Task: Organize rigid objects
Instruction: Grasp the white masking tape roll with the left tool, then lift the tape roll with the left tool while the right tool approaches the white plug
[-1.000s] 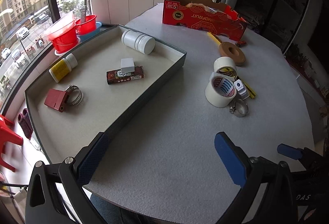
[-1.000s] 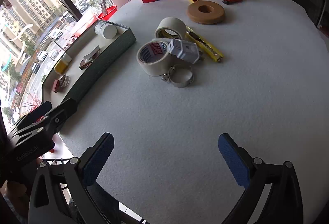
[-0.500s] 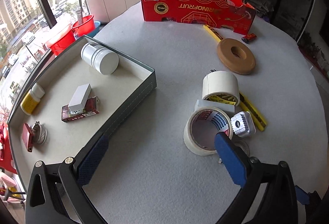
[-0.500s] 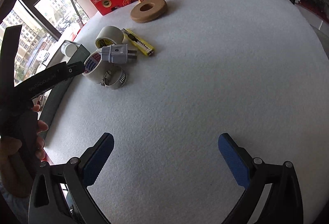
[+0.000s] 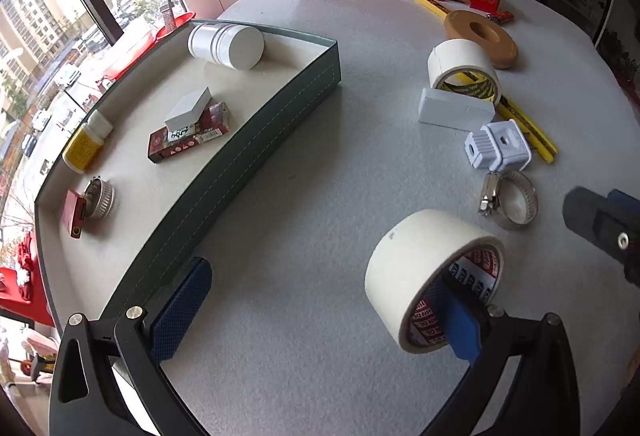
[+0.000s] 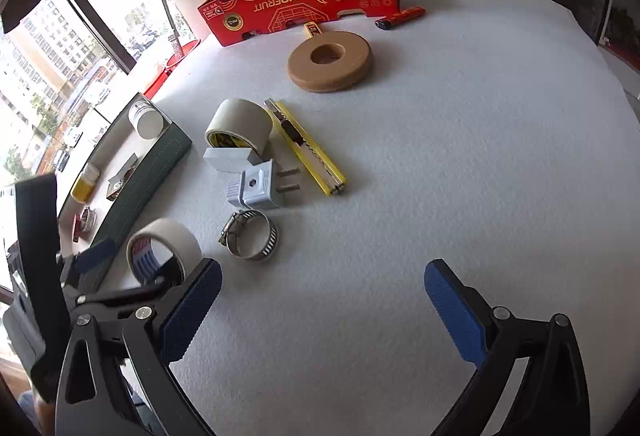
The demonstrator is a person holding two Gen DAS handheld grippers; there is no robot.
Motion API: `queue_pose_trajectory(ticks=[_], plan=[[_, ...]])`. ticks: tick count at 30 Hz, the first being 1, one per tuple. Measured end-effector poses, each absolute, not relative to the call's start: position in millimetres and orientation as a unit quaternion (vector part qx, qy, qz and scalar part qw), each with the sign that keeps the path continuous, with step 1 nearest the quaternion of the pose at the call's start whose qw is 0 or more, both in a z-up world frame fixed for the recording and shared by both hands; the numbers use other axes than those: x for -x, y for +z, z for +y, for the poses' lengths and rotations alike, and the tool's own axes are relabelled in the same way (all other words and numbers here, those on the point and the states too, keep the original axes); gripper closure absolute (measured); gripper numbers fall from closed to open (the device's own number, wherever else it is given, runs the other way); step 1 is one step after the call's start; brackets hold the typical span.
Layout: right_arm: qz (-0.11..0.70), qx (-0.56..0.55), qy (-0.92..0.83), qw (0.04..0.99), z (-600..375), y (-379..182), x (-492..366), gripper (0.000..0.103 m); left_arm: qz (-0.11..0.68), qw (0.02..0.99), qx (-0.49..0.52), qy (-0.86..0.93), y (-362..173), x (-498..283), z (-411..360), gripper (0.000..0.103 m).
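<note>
In the grey rectangular tray (image 5: 256, 140) at ten o'clock lay a white cylindrical jar (image 5: 228, 45), a yellow pill bottle (image 5: 86, 145) and a red card box (image 5: 188, 138); the left claw (image 5: 320, 312) gaped wide, one finger inside a cream tape roll (image 5: 420, 264), and the right claw (image 6: 320, 312) gaped empty.

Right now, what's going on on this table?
A person with a claw in each hand is sorting small items into the grey tray. The left claw is open, one finger poked through the core of the white tape roll, which isn't gripped. The right claw hangs open over bare table. The hose clamp, plug adapter, second tape roll and yellow utility knife lie outside the tray.
</note>
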State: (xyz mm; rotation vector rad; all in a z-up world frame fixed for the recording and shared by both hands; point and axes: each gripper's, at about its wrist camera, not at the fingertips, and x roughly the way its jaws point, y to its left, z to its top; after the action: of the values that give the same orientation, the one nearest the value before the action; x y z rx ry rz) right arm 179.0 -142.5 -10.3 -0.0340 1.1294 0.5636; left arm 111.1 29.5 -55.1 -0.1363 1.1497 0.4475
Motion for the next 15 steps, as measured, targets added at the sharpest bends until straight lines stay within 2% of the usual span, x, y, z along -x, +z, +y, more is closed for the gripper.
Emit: queue_pose_trajectory(ticks=[6,10,15], plan=[[0.516,0.082,0.267,0.81,-83.9,-15.5,-199.4,0.001,0.524,0.82,0.11,0.201,-57.0,-80.3,40.6,0.0],[0.528,0.153,0.231,0.803,-57.7,-40.2,-214.2,0.001,0.525,0.82,0.121,0.193,-56.8,-77.8,47.2,0.0],[0.544,0.111,0.175,0.813,-113.2,-39.6,-212.8,0.0,0.529,0.822,0.109,0.182,-58.7,-77.7,43.5,0.0]])
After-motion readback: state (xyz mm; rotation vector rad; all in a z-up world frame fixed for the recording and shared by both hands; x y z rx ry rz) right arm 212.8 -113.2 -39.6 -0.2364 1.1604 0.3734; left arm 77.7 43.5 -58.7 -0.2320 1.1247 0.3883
